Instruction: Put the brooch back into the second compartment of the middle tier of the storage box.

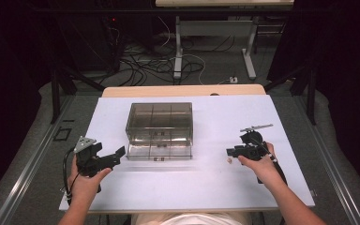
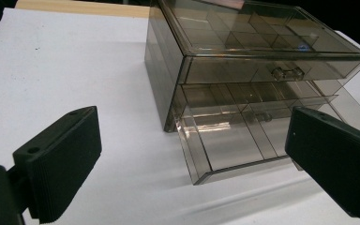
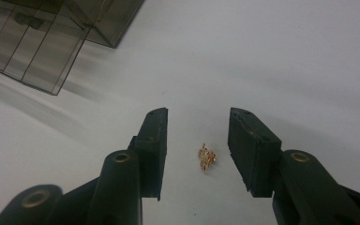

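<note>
**Right gripper closing in on gold trinket, drawer box waiting open**

High view: Right gripper [image 1: 229,152] low over white table [image 1: 168,187], pointing left toward box [image 1: 159,123]. Tiny trinket [image 1: 229,160] just at its tips, on the table. Left gripper [image 1: 120,153] off the box's near left corner, aimed right at it, touching nothing. Bottom drawer [image 1: 158,152] pulled out toward the person, probably left that way so the trinket can go straight in. Metal tool [image 1: 256,127] lying behind right gripper, untouched.

Left gripper view: Jaws wide apart, nothing between the pads [image 2: 68,161]. Smoky clear box [image 2: 243,51] dead ahead, top drawer shut with small handle [image 2: 287,72] showing, bottom drawer [image 2: 234,140] slid out and divided into compartments, looking empty from here. Left gripper probably parked ready to steady the box or push the drawer shut.

Right gripper view: Jaws partly apart, straddling the gold trinket [image 3: 206,157], which sits between the pads [image 3: 157,150] slightly nearer the right one, not yet touched by either. Trinket lying flat on the table, likely an earring or charm, too small to tell. Open drawer [image 3: 33,44] ahead and up-left of the tips, well apart. Judged step: pinch about to land; small flat piece, likely to slip unless pads meet low at the table.
</note>
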Motion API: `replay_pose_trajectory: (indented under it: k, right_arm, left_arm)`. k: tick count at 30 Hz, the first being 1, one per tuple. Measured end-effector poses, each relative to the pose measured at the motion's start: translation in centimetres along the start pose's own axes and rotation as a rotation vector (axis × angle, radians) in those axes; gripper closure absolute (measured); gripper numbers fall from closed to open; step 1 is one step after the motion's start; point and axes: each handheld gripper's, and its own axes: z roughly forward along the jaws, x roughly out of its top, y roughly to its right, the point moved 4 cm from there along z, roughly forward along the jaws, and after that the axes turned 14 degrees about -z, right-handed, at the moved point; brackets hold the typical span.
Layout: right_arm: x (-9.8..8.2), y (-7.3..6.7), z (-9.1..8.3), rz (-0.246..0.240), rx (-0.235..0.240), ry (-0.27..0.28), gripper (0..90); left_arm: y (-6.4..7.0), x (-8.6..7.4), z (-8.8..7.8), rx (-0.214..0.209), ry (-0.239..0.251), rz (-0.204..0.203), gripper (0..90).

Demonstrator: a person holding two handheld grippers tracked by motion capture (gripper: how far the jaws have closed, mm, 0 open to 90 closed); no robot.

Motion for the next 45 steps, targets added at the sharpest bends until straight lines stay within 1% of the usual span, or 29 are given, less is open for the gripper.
replay_pose_trajectory:
  k: [3,8,13,16,17,19,23,24,28,29,30,31,32,34,36,39,40,44,45]
  right_arm:
    - [0.0,0.1,0.6,0.009,0.001,-0.017,60.0]
    - [-0.1,0.3,1.3,0.025,0.003,-0.029,62.7]
    - [-0.5,0.6,2.1,0.040,0.006,-0.043,67.0]
    - [-0.6,0.6,2.4,0.042,0.014,-0.049,67.9]
    - [-0.8,0.7,2.6,0.045,0.008,-0.054,69.0]
    - [-0.8,0.8,2.7,0.043,0.009,-0.054,69.5]
    - [-0.9,0.8,3.0,0.061,0.026,-0.053,71.4]
    - [-1.0,0.9,3.0,0.056,0.020,-0.059,71.9]
    - [-1.1,0.8,3.2,0.074,0.026,-0.071,73.9]
    - [-1.2,0.8,3.3,0.069,0.021,-0.075,74.4]
    - [-1.2,0.8,3.4,0.066,0.026,-0.071,74.9]
    - [-1.2,0.7,3.5,0.071,0.028,-0.078,75.3]
    - [-1.2,0.6,3.6,0.062,0.030,-0.082,76.5]
    - [-1.2,0.6,3.7,0.059,0.029,-0.078,77.0]
    - [-1.2,0.5,3.7,0.066,0.031,-0.084,77.9]
    - [-1.2,0.4,3.8,0.062,0.035,-0.082,78.7]
    - [-1.2,0.4,3.9,0.067,0.038,-0.088,79.4]
    - [-1.2,0.4,4.0,0.063,0.030,-0.091,80.4]
    - [-1.2,0.3,4.0,0.065,0.034,-0.091,80.6]
  left_arm:
    - [0.0,0.0,0.0,0.000,0.000,-0.001,3.9]
    - [0.0,0.0,0.0,0.002,-0.001,-0.001,4.0]
    - [0.0,0.0,0.1,0.002,-0.004,0.000,4.1]
    - [0.0,0.0,0.1,0.004,-0.007,0.001,4.1]
    - [0.0,0.0,0.1,0.004,-0.007,0.002,4.3]
    - [0.0,0.0,0.1,0.006,-0.008,0.003,4.4]
    - [0.0,0.0,0.1,0.006,-0.007,0.003,4.4]
    - [0.0,0.0,0.1,0.005,-0.007,0.002,4.4]
    - [0.0,0.0,0.1,0.004,-0.006,0.001,4.6]
    - [0.1,0.0,0.1,0.002,-0.006,0.001,4.6]
    - [0.1,-0.1,0.1,0.003,-0.006,0.002,4.6]
    - [0.1,-0.1,0.1,0.003,-0.006,0.002,4.6]
    - [0.0,0.0,0.1,0.003,-0.007,0.001,4.6]
    - [0.0,0.0,0.1,0.005,-0.007,0.002,4.6]
    - [0.0,0.0,0.1,0.004,-0.007,0.002,4.7]
    - [0.0,0.0,0.1,0.004,-0.007,0.002,4.8]
    - [0.1,-0.1,0.2,0.005,-0.007,0.003,4.9]
    - [0.1,-0.1,0.2,0.005,-0.010,0.005,4.9]
    - [0.1,-0.1,0.2,0.005,-0.009,0.005,4.9]
